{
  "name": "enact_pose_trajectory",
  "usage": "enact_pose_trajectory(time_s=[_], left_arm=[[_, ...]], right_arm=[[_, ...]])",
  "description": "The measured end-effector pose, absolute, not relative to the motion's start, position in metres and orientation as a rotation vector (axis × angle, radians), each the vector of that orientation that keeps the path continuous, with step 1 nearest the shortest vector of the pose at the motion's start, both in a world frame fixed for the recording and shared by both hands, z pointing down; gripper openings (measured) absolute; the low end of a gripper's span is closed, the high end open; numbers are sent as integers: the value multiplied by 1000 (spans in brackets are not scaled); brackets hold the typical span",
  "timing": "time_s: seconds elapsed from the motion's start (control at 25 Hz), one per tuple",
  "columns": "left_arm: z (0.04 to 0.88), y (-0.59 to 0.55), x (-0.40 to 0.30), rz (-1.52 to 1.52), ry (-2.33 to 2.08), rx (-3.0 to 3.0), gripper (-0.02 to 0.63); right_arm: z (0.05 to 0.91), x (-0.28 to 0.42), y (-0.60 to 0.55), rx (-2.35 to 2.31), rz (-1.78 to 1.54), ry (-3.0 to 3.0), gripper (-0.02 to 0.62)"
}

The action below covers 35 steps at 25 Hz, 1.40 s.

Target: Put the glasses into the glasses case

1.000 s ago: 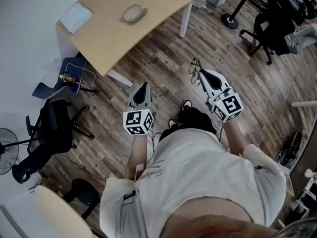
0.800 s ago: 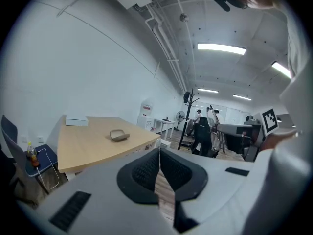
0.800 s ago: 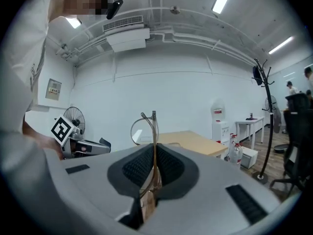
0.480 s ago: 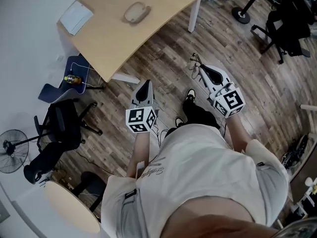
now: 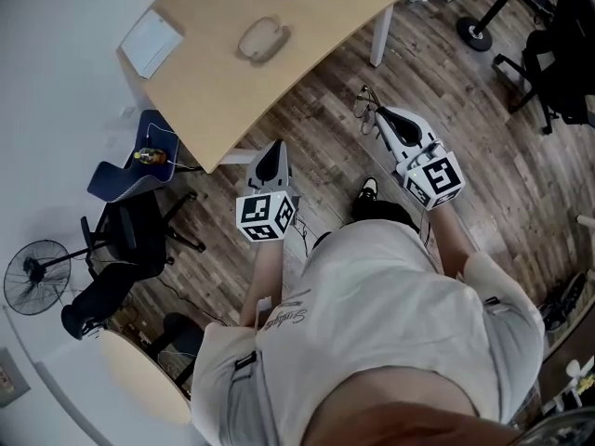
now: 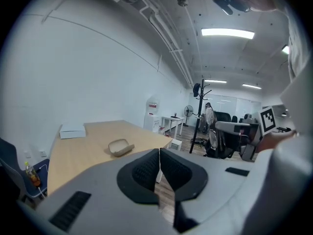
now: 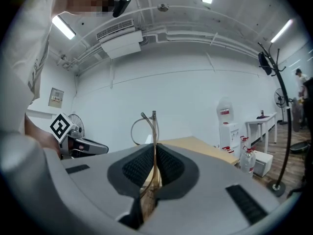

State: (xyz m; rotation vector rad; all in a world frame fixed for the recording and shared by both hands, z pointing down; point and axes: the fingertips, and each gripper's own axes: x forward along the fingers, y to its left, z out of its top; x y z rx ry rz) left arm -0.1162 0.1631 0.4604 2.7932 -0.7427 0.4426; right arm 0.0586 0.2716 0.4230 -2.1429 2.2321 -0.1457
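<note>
Item: glasses (image 5: 368, 119), thin wire frame, being carried in the air over the wooden floor (image 5: 307, 128). They are standing up out of the right tool (image 5: 381, 117), whose jaws are pressing together on the frame; in the right gripper view the frame (image 7: 154, 126) is rising straight from between the pads with one lens ring curving off to the left. Left tool (image 5: 271, 156): jaws are meeting pad to pad in the left gripper view (image 6: 159, 158), nothing between them. Glasses case (image 5: 263, 40): tan, oval, lying on the light wooden desk (image 5: 316, 7), well apart from both tools, with its long axis running roughly across the head view; whether its lid is open is not showing clearly. Bearing: the case is lying ahead of the person (image 5: 372, 323) and to the left of the glasses, so the right tool is facing a reach forward and leftward across the desk edge. The left tool is sitting nearer the case and is pointing almost straight at it, the case (image 6: 120, 147) showing just above and left of its jaws in the left gripper view; by judgement it is the one better placed to steady or open the case. Also on the desk: a white box (image 5: 153, 43) at the far left corner, well apart from the case.
</note>
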Motion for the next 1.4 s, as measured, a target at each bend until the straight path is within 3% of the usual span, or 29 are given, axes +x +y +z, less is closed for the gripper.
enact_pose_trajectory(time_s=[0.84, 1.4], left_arm=[[481, 122, -63, 490, -790, 2743, 17], [472, 10, 3, 403, -695, 2747, 17]], right_arm=[[456, 111, 227, -2108, -260, 2281, 11], [426, 163, 124, -2202, -198, 2295, 11]])
